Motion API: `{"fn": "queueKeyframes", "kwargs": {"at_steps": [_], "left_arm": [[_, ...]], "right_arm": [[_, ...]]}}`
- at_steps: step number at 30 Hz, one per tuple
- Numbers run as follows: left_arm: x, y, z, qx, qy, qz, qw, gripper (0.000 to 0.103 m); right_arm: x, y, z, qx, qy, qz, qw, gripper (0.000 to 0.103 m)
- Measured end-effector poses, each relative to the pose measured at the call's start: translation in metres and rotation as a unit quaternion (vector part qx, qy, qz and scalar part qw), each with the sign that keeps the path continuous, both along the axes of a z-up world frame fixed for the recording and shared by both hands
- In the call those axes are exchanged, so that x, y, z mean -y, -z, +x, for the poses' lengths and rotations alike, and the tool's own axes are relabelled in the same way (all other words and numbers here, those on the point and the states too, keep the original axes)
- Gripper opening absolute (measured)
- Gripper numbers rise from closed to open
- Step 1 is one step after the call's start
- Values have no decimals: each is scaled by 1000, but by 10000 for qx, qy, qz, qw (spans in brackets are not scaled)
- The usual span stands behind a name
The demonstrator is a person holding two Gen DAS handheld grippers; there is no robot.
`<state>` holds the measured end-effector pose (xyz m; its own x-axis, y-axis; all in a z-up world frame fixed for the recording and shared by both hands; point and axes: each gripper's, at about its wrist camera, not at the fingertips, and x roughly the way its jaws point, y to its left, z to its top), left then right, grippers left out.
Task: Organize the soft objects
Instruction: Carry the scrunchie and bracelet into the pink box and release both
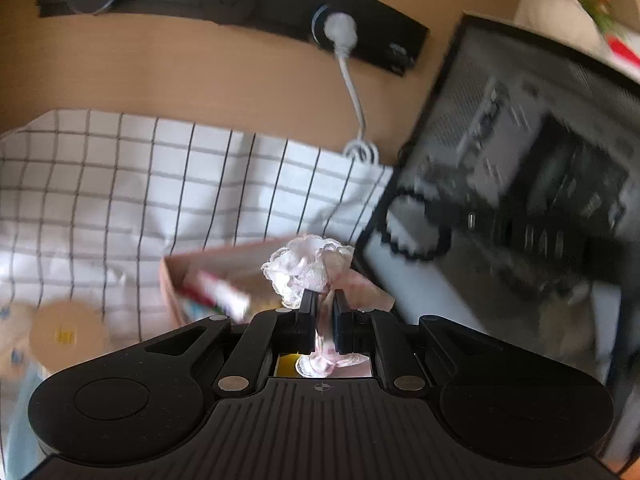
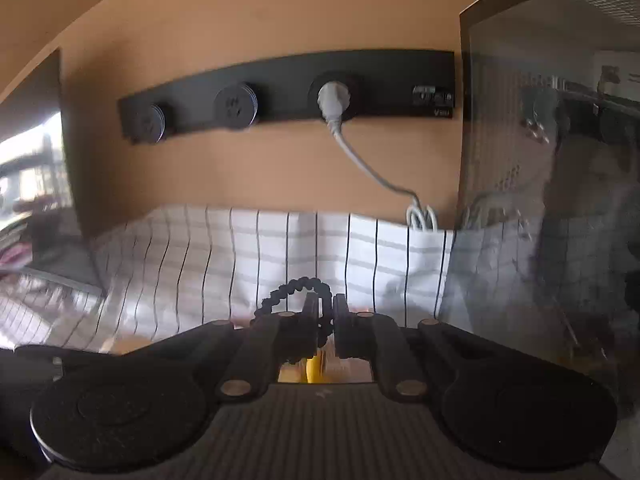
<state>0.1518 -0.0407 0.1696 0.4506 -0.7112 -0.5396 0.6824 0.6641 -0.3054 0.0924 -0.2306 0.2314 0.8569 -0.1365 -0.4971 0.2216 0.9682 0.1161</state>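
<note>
Left gripper [image 1: 324, 300] clamped on pink-and-white lace scrunchie [image 1: 306, 268], frills bunched above fingertips, cardboard box [image 1: 176, 276] just below-left on checked cloth [image 1: 120, 184]. Right gripper [image 2: 326, 304] pinched on black spiral hair tie [image 2: 296, 286], loop arching up-left of fingers.

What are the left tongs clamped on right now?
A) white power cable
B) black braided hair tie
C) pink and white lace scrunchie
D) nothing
C: in the left wrist view, the left tongs are shut on the pink and white lace scrunchie, whose frills bunch above the fingertips; the black braided hair tie sits in the right tongs.
</note>
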Motion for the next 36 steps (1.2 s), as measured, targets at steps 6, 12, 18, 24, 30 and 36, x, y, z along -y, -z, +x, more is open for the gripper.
{"fn": "queueKeyframes", "kwargs": {"at_steps": [6, 12, 18, 24, 30, 36], "left_arm": [[23, 2, 90, -945, -86, -146, 9954, 10], [71, 43, 143, -1682, -42, 411, 9849, 15], [97, 104, 176, -2544, -45, 1032, 9616, 18], [91, 108, 177, -2338, -22, 1004, 9671, 20], [83, 79, 162, -1503, 40, 1127, 9822, 20], [79, 59, 146, -1186, 93, 1238, 9851, 20]], "right_arm": [[15, 39, 14, -92, 237, 504, 9984, 7], [28, 88, 31, -339, 500, 885, 9942, 7], [32, 125, 51, -750, 609, 1059, 9897, 7], [27, 150, 77, -1236, 698, 901, 9858, 7], [34, 160, 81, -1480, 814, 1021, 9803, 11], [36, 145, 65, -1208, 929, 988, 9834, 31]]}}
